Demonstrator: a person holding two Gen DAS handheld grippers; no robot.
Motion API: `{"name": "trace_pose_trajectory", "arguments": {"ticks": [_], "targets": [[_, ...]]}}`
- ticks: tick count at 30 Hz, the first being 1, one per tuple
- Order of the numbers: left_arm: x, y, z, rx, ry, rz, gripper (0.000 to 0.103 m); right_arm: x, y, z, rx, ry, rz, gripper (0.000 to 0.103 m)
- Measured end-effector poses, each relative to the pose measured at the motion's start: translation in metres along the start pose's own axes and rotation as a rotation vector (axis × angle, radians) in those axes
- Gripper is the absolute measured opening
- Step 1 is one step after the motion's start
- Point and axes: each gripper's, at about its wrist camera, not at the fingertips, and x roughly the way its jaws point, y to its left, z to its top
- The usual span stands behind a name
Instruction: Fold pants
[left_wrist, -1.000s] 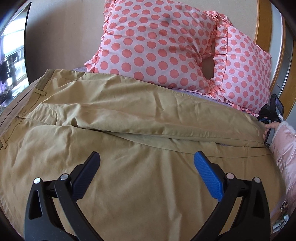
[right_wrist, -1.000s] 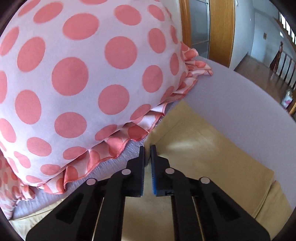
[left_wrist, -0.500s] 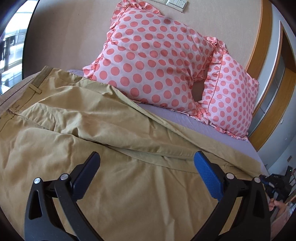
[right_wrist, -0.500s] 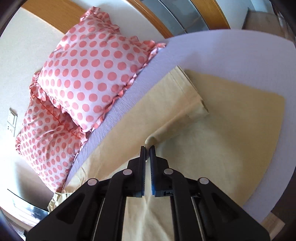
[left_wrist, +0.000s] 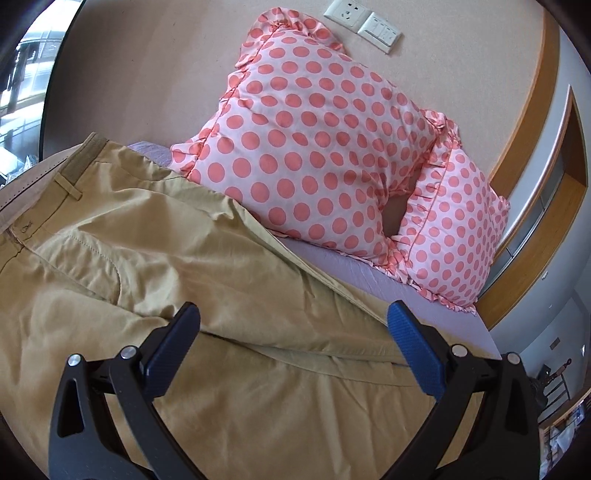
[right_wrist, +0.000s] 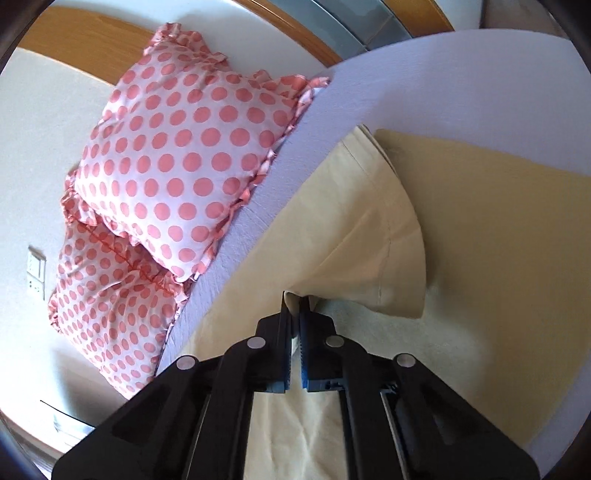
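Over on the left, the waistband (left_wrist: 48, 181) of the tan pants (left_wrist: 184, 280) lies at the far edge of the bed (left_wrist: 343, 258), the legs spread rightward across it. The left gripper (left_wrist: 293, 325) hovers just above the cloth, blue pads wide apart, holding nothing. Behind sit two pink polka-dot pillows (left_wrist: 317, 147) against the wall, a socket plate (left_wrist: 362, 22) above them. On the right, the right gripper (right_wrist: 294, 310) is pinched tight on a pant leg's fabric (right_wrist: 354, 236), lifting the hem end in a tented fold above the other leg lying flat.
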Motion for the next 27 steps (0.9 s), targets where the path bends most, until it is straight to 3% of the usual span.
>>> {"name": "trace_pose_trajectory", "arguments": {"ticks": [4,7,15,17,18,19,22,27], "targets": [[0.026,0.027,0.035,-0.127,0.054,0.013,0.1,-0.047,0.007,0.003,-0.12,-0.154,0.067,0.003],[0.055,0.041,0.057,-0.187,0.096,0.07,0.098,-0.053,0.001,0.005,-0.121,-0.162,0.071,0.003],[0.12,0.059,0.109,-0.19,0.154,0.308,0.089,-0.051,-0.009,0.003,-0.132,-0.144,0.067,0.003],[0.136,0.071,0.117,-0.217,0.194,0.349,0.065,-0.051,-0.008,0.003,-0.131,-0.143,0.071,0.003],[0.14,0.077,0.118,-0.232,0.218,0.36,0.036,-0.051,-0.008,0.003,-0.132,-0.142,0.074,0.003],[0.14,0.084,0.117,-0.258,0.237,0.338,0.015,-0.052,-0.008,0.003,-0.134,-0.142,0.079,0.003],[0.1,0.088,0.103,-0.279,0.177,0.273,0.01,-0.056,-0.007,0.005,-0.143,-0.152,0.086,0.003],[-0.021,0.084,0.045,-0.235,0.064,0.186,0.01,-0.069,-0.014,0.01,-0.145,-0.183,0.061,0.003]]}}
